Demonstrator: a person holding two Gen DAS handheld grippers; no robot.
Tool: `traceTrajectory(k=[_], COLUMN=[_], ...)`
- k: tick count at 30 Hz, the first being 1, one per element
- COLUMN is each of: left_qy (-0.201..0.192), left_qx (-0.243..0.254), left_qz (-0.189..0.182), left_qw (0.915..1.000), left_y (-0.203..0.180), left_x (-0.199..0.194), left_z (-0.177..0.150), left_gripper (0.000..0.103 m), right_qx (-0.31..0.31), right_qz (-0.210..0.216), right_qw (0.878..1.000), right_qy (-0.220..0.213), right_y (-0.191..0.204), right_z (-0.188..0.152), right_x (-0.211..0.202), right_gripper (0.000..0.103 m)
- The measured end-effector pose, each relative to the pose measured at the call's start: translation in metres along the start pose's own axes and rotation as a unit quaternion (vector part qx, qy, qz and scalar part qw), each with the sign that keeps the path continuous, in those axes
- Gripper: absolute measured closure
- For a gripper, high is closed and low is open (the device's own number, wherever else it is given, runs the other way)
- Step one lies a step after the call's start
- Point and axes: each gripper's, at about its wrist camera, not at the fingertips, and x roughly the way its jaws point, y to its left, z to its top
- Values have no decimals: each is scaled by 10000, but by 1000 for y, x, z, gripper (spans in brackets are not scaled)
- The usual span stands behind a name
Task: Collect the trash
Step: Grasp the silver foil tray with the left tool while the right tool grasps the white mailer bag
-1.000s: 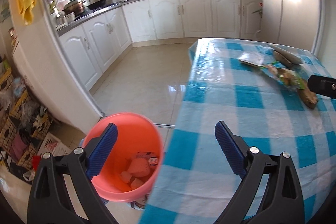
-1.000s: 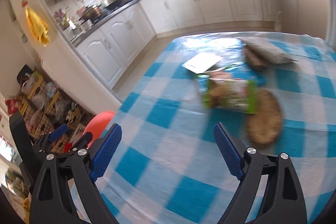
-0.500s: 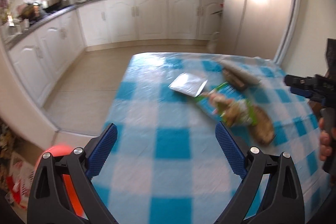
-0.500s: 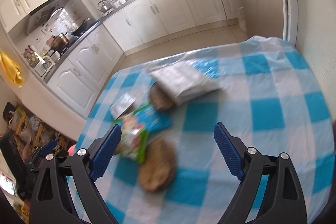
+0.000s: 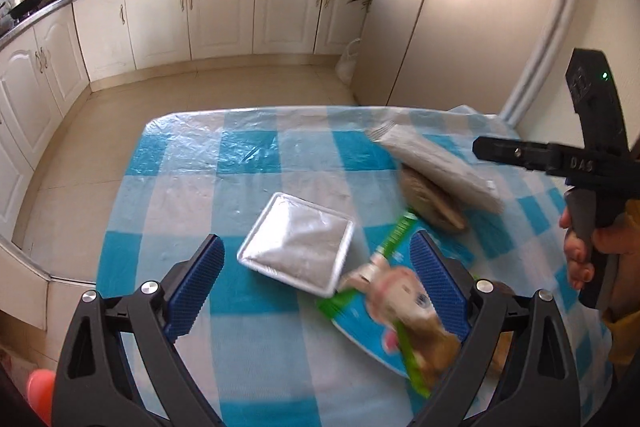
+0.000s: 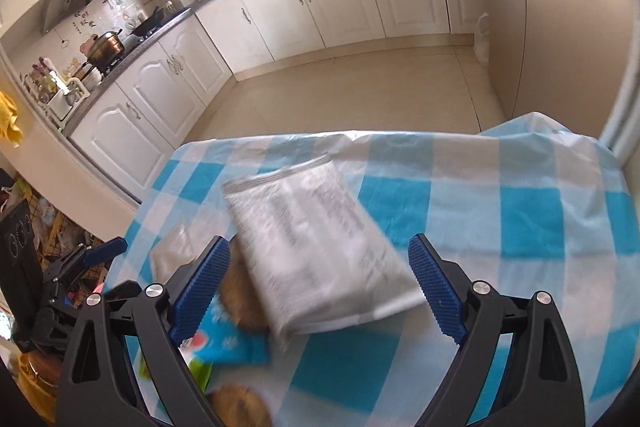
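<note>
Trash lies on a blue-and-white checked table (image 5: 256,163). My left gripper (image 5: 316,283) is open, its jaws standing either side of a flat silver packet (image 5: 298,241). A green-and-blue snack bag (image 5: 396,315) lies to the packet's right, partly behind my right finger. My right gripper (image 6: 320,285) is open just above a large silver-white bag (image 6: 316,247), which rests on a brown round cracker (image 6: 240,303). That bag also shows in the left wrist view (image 5: 436,167). A second cracker (image 6: 236,407) and the snack bag (image 6: 224,339) lie at lower left.
The orange trash bucket's rim (image 5: 40,393) shows at the lower left, on the floor beside the table. White kitchen cabinets (image 5: 220,15) run along the far wall. A wall and pipe (image 5: 540,59) stand close to the table's right side. The right gripper's body (image 5: 592,163) hangs over the table's right.
Both grippers swung away from the bucket and over the table. The left now hovers at the flat silver packet, the right at the large silver-white bag. Both stayed open.
</note>
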Motion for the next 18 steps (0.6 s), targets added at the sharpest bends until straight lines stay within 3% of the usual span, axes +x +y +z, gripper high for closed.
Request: traceTrajectory(k=[8,13,15,18], left_qy=[245,327,311,290], left_qx=[162,344,304,355], left_qz=[-385,-273,-243,-94], left_qw=[9988,9985,9988,9989], left_y=[2,2,4,3], left_x=[27,38,42,42], left_z=[6,6,6,7], left_gripper=[9,10,15,32], right_qx=[-177,-415,-446,-466], right_qz=[28,193,288,378], right_qw=[9996,9984,9980,9977], right_qy=[203,323,336,324], right_y=[-3,4,6,8], right_z=[14,10,9,7], right_x=[34,46,49,48], right_gripper=[13,13,13,12])
